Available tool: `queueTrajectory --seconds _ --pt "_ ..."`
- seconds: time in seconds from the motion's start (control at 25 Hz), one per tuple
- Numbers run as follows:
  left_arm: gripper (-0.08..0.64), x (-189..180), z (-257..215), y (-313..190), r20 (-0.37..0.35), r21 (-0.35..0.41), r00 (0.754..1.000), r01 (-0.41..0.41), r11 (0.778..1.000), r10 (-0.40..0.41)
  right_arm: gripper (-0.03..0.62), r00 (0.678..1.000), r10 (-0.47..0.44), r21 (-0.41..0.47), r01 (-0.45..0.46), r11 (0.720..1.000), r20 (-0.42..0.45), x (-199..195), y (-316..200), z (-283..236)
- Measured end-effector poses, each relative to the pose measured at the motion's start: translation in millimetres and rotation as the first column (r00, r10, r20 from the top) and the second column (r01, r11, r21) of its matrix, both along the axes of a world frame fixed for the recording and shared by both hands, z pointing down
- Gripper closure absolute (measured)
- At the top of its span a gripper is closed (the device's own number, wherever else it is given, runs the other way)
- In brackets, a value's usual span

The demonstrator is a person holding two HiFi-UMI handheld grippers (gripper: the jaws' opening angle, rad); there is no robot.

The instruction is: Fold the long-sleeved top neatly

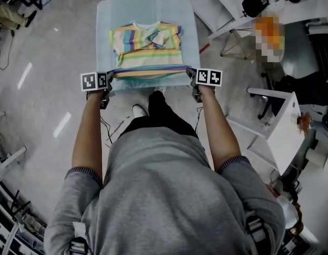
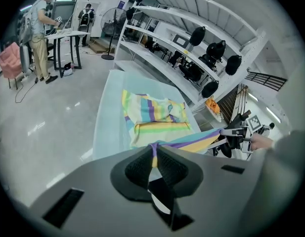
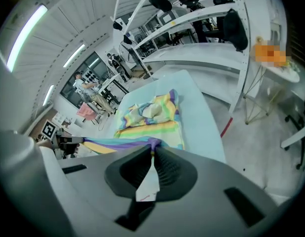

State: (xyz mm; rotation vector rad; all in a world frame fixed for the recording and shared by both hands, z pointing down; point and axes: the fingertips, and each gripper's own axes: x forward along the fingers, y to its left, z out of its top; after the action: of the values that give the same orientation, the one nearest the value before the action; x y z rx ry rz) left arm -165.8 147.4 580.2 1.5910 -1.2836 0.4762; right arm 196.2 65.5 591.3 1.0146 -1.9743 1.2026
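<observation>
While the striped top [image 1: 146,49] lies on the pale worktop [image 1: 106,15], its near hem runs taut along the worktop's near edge. The left tongs [image 2: 153,154] and right tongs [image 3: 152,154] each pinch one hem corner (pads pressed onto cloth).

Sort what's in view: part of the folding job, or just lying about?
Job:
striped top, near hem stretched between both tools
left tool, shut on the hem
right tool, shut on the hem
blue-covered table under the top

Lying about:
shelving rack with black gear
standing fan
pink chair
white desk
</observation>
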Motion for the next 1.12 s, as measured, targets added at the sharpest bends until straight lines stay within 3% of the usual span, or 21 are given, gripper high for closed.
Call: queueTrajectory --seconds 0.8,1.12 --pt "0.523 -19 -19 -123 0.061 -0.045 0.994 0.096 0.994 -0.093 0.566 0.987 -0.113 -0.060 0.121 0.991 0.114 -25 -139 7" --pt "0.523 -40 -15 -175 0.059 -0.027 0.996 0.074 0.997 -0.073 0.563 0.982 -0.127 -0.042 0.134 0.990 0.136 -48 -197 7"
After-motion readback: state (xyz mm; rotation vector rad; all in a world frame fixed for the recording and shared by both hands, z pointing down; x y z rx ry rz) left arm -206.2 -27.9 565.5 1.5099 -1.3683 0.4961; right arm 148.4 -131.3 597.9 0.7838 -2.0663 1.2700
